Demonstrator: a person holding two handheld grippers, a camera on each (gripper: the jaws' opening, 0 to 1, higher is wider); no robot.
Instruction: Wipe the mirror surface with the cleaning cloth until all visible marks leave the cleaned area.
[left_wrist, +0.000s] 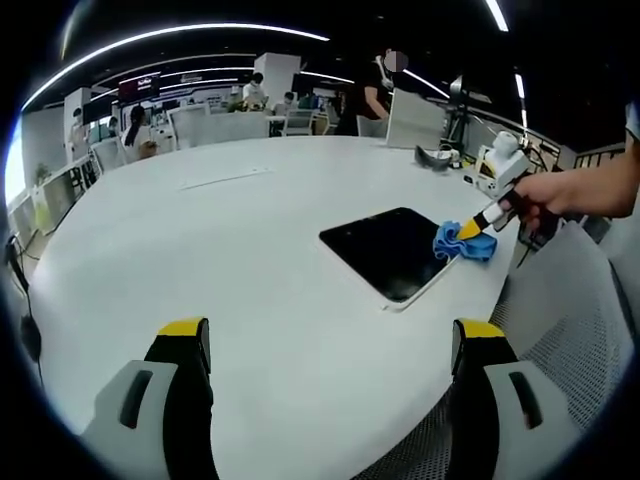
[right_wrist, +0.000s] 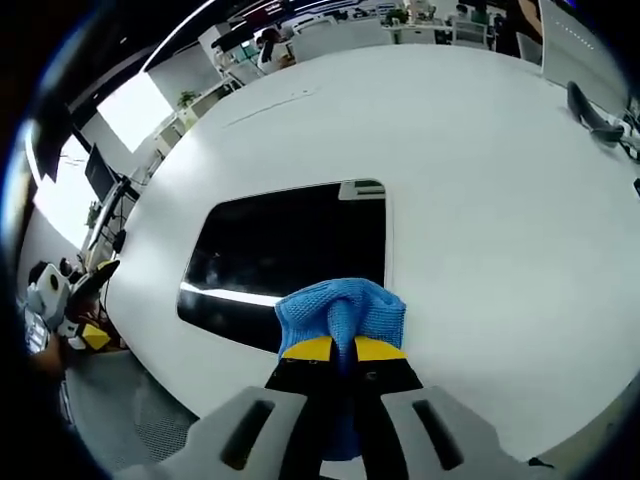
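Observation:
A dark rectangular mirror (left_wrist: 392, 247) with a white rim lies flat on the white table (left_wrist: 250, 260), near its right edge. My right gripper (left_wrist: 470, 230) comes in from the right, held by a hand, and is shut on a blue cleaning cloth (left_wrist: 466, 242) that rests on the mirror's right corner. In the right gripper view the blue cloth (right_wrist: 342, 310) bunches between the yellow-tipped jaws of the right gripper (right_wrist: 344, 349), pressed on the near edge of the mirror (right_wrist: 290, 255). My left gripper (left_wrist: 330, 335) stands open above bare table, well short of the mirror.
A dark object (right_wrist: 592, 118) lies on the table's far side. Desks, chairs and people fill the office beyond the table. A mesh chair back (left_wrist: 590, 320) stands by the table's right edge. Monitors (right_wrist: 100, 175) stand past the table's left edge.

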